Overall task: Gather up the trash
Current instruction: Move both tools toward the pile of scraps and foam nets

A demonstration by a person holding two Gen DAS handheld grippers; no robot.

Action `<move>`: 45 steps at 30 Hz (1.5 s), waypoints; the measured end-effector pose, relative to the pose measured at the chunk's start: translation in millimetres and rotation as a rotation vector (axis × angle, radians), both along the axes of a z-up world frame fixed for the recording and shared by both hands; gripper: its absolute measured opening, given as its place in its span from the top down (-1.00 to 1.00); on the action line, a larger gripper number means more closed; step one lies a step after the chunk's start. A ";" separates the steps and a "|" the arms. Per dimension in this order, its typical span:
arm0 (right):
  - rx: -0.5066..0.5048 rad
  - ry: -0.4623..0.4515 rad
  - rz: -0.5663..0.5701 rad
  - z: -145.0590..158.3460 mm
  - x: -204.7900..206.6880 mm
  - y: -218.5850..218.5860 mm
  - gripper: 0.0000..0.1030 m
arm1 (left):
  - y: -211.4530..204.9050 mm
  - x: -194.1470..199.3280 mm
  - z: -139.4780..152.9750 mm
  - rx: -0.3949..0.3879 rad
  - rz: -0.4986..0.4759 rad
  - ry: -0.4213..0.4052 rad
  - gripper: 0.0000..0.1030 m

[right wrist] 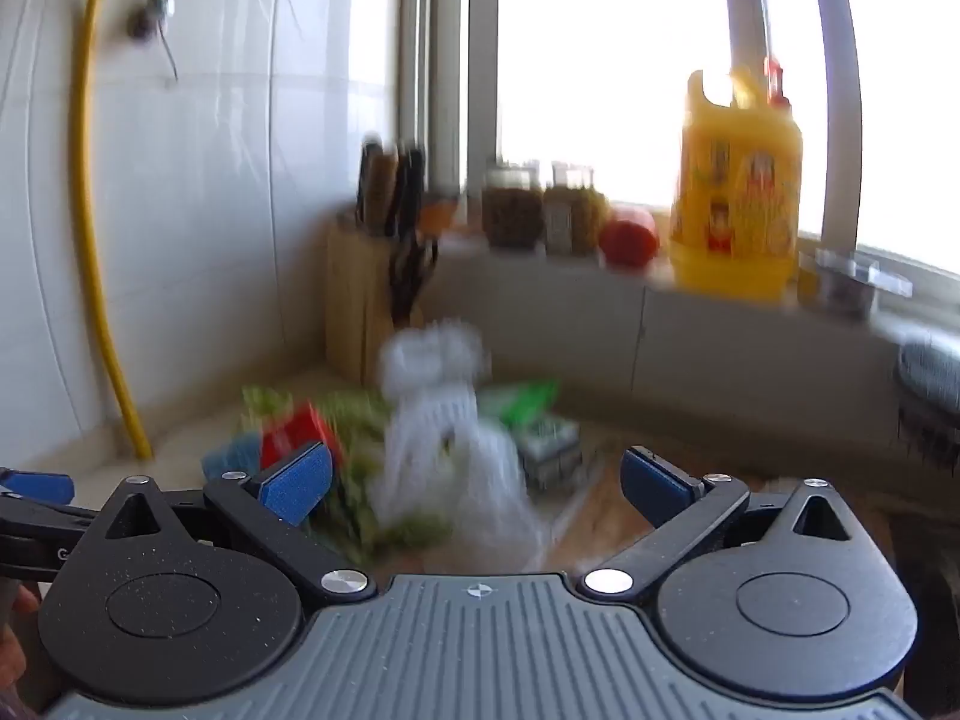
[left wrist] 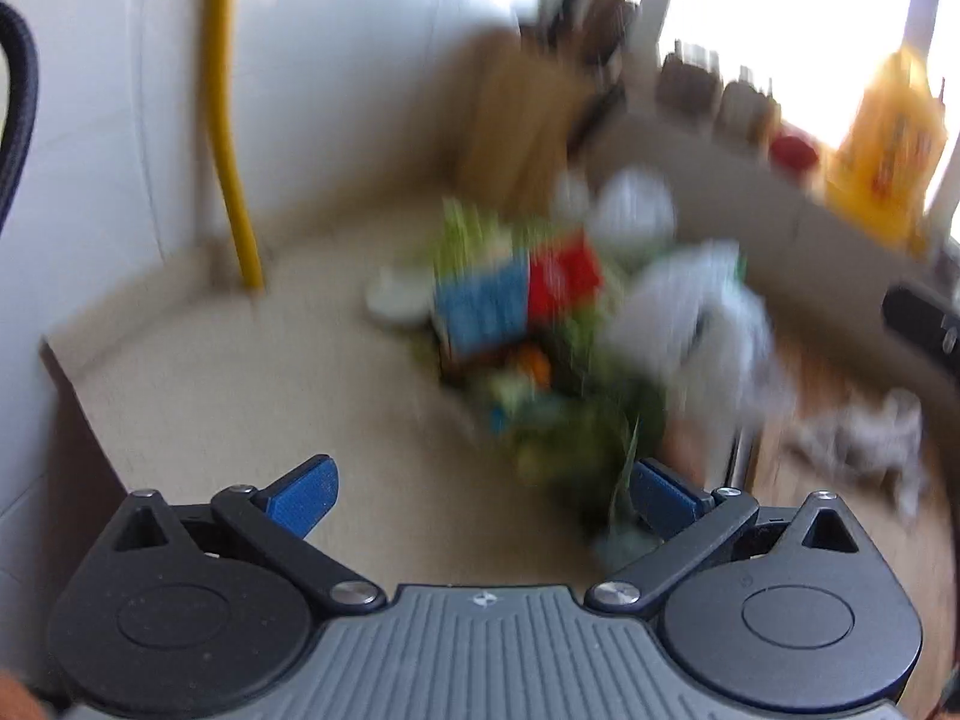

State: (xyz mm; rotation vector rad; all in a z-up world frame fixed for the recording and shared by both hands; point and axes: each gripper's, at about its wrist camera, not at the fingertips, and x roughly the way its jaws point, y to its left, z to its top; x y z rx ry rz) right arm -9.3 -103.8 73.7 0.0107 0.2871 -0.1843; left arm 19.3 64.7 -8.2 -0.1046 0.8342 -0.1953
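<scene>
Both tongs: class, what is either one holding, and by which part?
Nothing. The left tongs and right tongs stand open and empty, short of the trash pile.

Kitchen corner, everything's blurry. There's a yellow hose (right wrist: 90, 228) running down the white tiled wall (right wrist: 228, 192), a wooden knife block (right wrist: 360, 300) in the corner, some jars (right wrist: 540, 216) and a big yellow oil jug (right wrist: 735, 198) on the windowsill (right wrist: 600, 276).

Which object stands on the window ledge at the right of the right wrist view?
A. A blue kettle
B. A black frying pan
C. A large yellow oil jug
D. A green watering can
C: the large yellow oil jug stands on the window ledge, beside a red round object.
</scene>
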 end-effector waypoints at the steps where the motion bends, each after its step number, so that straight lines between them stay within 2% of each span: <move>1: -0.008 -0.041 -0.002 5.5 -5.2 1.2 -1.00 | -5.3 3.8 -8.9 0.028 -0.012 0.039 -0.93; 3: 0.042 -0.059 -0.005 -1.2 -12.7 -1.6 -1.00 | -6.9 6.8 -15.8 0.051 -0.009 0.051 -0.84; 6: 0.095 0.026 -0.023 -26.4 -6.0 -4.4 -1.00 | -1.4 4.5 -12.8 0.069 0.029 0.000 -0.83; 9: 0.138 0.060 -0.031 -39.5 -4.0 -6.3 -1.00 | 0.4 1.8 -15.6 0.050 0.042 0.022 -0.83; 17: 0.131 0.112 -0.009 -53.6 2.7 10.6 -1.00 | -4.8 8.1 -11.2 0.029 0.023 0.011 -0.83; 30: 0.136 0.180 -0.005 -66.2 20.5 9.8 -1.00 | -18.8 23.2 -16.7 0.052 -0.045 0.012 -0.83; 37: 0.118 0.213 -0.002 -70.8 29.7 12.4 -1.00 | -17.1 31.9 -23.5 0.055 -0.045 0.046 -0.83; 42: 0.103 0.237 0.005 -74.8 36.2 15.3 -1.00 | -20.5 34.8 -22.8 0.095 -0.049 0.015 -0.83; 45: 0.111 0.245 0.001 -76.7 39.1 14.7 -1.00 | -18.2 37.8 -23.8 0.092 -0.041 0.017 -0.83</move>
